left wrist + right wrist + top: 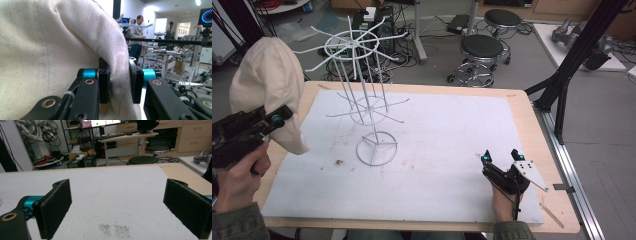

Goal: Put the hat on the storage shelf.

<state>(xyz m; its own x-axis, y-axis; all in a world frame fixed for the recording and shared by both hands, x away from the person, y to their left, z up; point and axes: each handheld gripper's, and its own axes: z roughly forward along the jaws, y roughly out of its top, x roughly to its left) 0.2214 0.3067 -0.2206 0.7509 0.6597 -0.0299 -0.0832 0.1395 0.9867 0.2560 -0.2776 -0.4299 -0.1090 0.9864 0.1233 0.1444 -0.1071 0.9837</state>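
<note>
high: left gripper (279, 119) at 9 o'clock holds cream cloth bag (269, 85) over table (522, 107) edge, wire rack (364, 95) at 12 | left gripper view: jaws clenched on bag fold (117, 75) | right gripper view: right gripper (117, 207) jaws released, wide, nothing between, over white mat (112, 187)

In the left gripper view, the cream cloth hat (55, 50) runs off the top, left and bottom edges and hides the table behind it. In the high view the left gripper (274, 120) is cut by the left edge, its jaw tips buried against the hat. The right gripper's (117, 207) jaws run past the bottom edge.
</note>
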